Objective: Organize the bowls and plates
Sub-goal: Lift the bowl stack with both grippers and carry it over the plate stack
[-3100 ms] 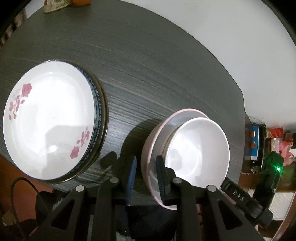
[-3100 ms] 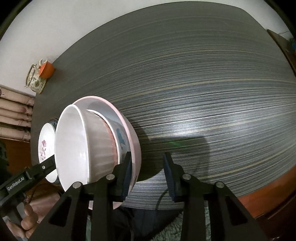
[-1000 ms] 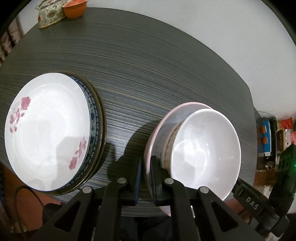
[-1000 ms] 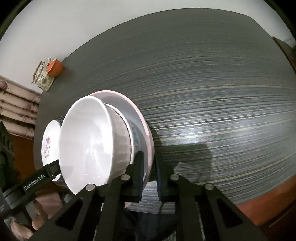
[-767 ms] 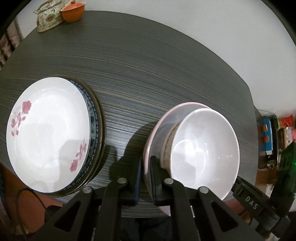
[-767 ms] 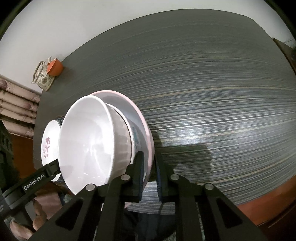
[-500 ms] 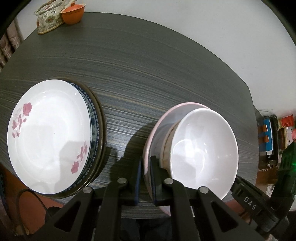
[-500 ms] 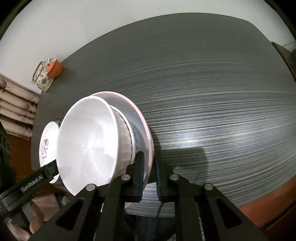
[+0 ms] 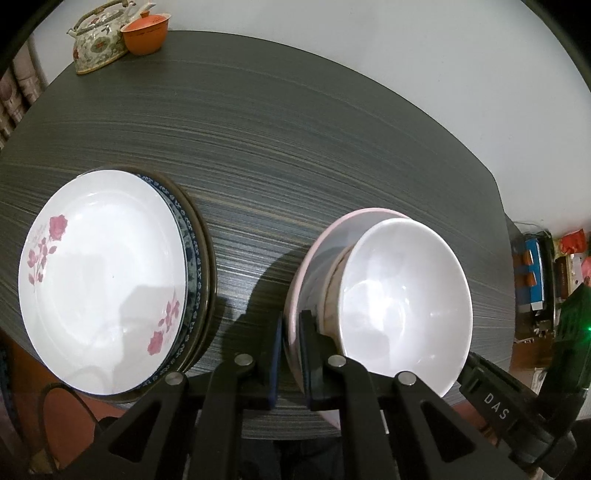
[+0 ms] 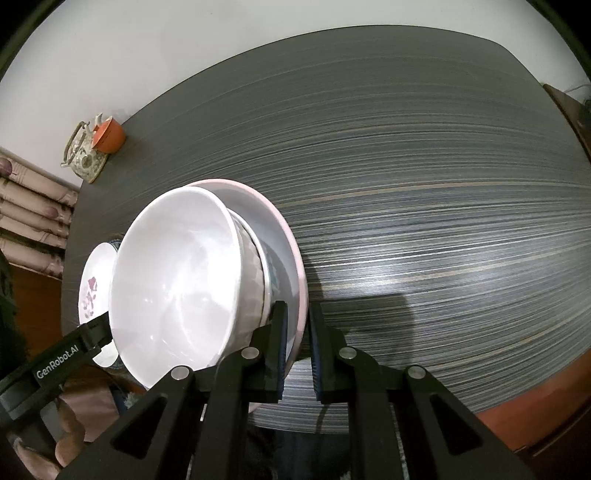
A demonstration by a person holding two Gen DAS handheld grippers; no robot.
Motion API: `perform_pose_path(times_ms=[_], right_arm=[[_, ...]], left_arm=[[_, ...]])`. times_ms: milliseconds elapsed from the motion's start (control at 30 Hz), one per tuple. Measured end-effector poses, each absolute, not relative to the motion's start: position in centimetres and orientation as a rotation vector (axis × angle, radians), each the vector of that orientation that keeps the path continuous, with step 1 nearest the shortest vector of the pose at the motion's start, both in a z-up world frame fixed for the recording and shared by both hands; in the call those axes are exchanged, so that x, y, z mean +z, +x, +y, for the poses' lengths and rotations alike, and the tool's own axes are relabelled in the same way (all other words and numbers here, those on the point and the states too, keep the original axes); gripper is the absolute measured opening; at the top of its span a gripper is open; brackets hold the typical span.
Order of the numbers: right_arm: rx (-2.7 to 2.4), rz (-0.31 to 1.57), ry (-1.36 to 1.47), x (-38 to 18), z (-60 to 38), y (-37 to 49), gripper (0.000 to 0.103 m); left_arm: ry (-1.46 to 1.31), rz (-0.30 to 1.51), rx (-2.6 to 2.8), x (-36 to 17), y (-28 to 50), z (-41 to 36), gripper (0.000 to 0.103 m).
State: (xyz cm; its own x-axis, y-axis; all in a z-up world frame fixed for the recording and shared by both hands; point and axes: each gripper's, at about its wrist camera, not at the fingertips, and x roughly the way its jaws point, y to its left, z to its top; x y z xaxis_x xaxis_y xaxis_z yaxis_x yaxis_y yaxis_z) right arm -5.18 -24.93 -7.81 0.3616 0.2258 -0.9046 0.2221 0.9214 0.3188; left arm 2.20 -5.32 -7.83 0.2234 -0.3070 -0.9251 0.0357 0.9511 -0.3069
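Item: wide pink-rimmed ceramic plate [image 9: 325, 240], carrying a nest of bowls with a plain white glossy bowl [image 9: 402, 306] uppermost. Location: near edge of the dark striped-grain table [image 9: 295, 129], just beside a stack of plates topped by a white plate printed with pink roses [image 9: 99, 273].

Left gripper [image 9: 290, 332]: you are pinching the pink plate's near-left rim, jaws closed on it with one pad above and one below.

Right gripper [image 10: 297, 332]: you are clamping the same plate's near-right rim, jaws likewise closed on the edge. The left tool is showing at the lower left of the right wrist view.

Step in hand, by my reading: you are carrying or shifting the loaded plate with both tools at once.

Handling notes:
- You are holding glazed ceramic by a thin rim, so it is likely slippery; be keeping both pinches firm and equal.
- Be keeping the plate level; the white bowl is sitting high and off-centre toward you, and a tilt could slide the nest.
- Be moving both hands together, at one pace, so the rim is not twisting.
- Be minding the rose plate stack when travelling left.

Also present: flowered porcelain teapot [image 9: 98, 40] and orange cup [image 9: 144, 31], far corner, well apart.
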Motion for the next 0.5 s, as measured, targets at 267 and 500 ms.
perform_pose_path(times_ms=[267,500], right_arm=[[0.003,1.198,0.415,-7.3,-24.7,-4.9,0.012],[0.020,1.180,0.399,-6.3,-24.0,-4.4,0.012]], left_arm=[[-0.247,1.313,-0.233,-7.1,2.4,-4.6,0.007],[-0.254,1.287,-0.214,-6.2,2.3,-3.5,0.007]])
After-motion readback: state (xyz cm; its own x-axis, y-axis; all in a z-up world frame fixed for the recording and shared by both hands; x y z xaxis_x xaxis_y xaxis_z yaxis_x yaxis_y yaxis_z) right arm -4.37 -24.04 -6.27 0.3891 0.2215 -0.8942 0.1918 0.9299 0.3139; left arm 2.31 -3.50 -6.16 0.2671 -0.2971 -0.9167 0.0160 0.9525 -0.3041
